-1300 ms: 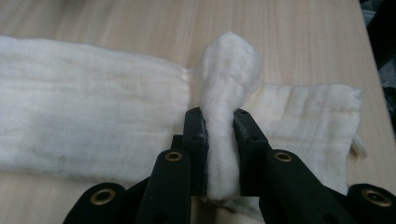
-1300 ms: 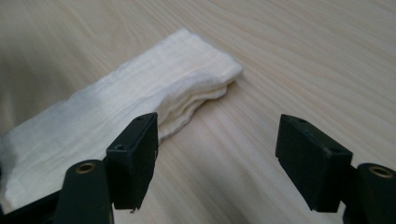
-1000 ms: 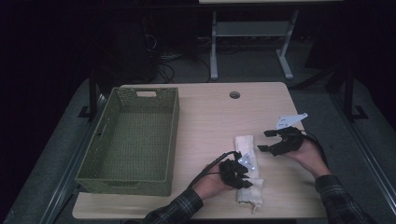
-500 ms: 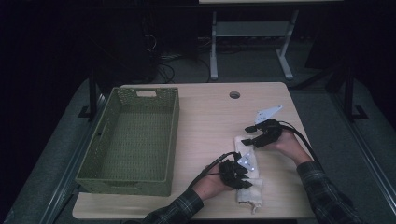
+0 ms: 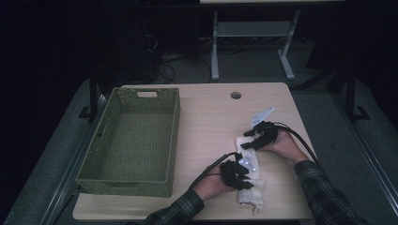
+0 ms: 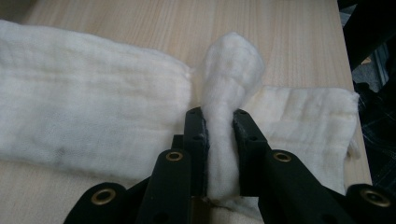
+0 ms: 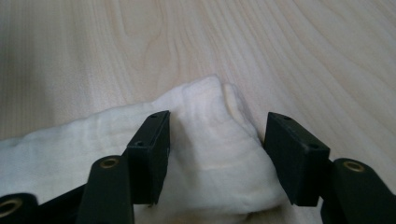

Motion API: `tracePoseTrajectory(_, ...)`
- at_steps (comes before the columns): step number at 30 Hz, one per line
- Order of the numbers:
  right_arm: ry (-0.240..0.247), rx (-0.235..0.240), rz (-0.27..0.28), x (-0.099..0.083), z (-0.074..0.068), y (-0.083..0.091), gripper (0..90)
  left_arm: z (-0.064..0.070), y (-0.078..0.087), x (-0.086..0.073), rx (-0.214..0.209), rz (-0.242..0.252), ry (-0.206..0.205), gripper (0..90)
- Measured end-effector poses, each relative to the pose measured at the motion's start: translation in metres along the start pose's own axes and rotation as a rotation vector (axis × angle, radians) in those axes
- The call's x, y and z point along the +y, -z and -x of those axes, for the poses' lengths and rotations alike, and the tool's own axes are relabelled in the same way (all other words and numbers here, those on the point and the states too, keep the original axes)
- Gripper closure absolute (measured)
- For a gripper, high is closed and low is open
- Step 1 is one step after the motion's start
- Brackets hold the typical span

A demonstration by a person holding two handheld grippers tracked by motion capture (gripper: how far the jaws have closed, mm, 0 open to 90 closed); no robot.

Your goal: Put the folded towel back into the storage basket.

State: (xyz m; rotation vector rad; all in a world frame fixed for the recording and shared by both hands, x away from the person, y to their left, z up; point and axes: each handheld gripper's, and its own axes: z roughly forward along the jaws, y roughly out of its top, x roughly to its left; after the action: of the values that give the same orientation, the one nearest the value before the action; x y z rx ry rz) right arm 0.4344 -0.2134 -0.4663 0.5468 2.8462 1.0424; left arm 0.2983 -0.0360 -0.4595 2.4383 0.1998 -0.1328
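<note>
While the folded white cotton cloth (image 5: pixel 248 178) lies on the pale wooden table (image 5: pixel 206 126) right of the green woven basket (image 5: pixel 131 140), the left gripper (image 6: pixel 219 135) pinches a raised fold; the right gripper (image 7: pixel 215 140) straddles its far end, jaws wide apart.

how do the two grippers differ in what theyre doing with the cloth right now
The left gripper is shut, pinching a raised fold of the white cloth; the right gripper is open, its jaws straddling the cloth's end. In the high view, left is nearer the person, right farther. Both are black.
</note>
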Motion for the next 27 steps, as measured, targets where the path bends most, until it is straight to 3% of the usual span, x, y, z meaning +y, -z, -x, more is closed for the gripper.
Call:
tracePoseTrajectory(3, 0.008, -0.006, 0.002, -0.001, 0.0, 0.0006, 44.8, -0.0002, -0.0002, -0.0003, -0.002, 0.003, 0.002, 77.5)
tracePoseTrajectory(11, 0.014, 0.072, 0.015, -0.004, -0.0036, 0.0026, 77.7, 0.001, -0.0002, -0.0005, 0.007, 0.003, -0.001, 77.6)
tracePoseTrajectory(17, -0.013, 0.078, 0.016, -0.0044, -0.0047, 0.0026, 81.6, -0.0001, 0.0, -0.0006, 0.003, 0.005, -0.001, 78.8)
tracePoseTrajectory(20, -0.014, 0.072, 0.016, -0.0044, -0.0054, 0.0029, 81.6, -0.0016, 0.0003, -0.001, -0.005, 0.013, 0.02, 79.7)
tracePoseTrajectory(26, 0.013, 0.057, 0.001, 0.0, -0.0059, 0.0053, 81.5, -0.0004, 0.0056, 0.0018, -0.018, 0.03, 0.019, 80.0)
tracePoseTrajectory(27, -0.004, 0.059, -0.001, 0.0013, -0.0076, 0.0072, 81.5, -0.0005, 0.0078, 0.0028, -0.019, 0.038, 0.017, 79.9)
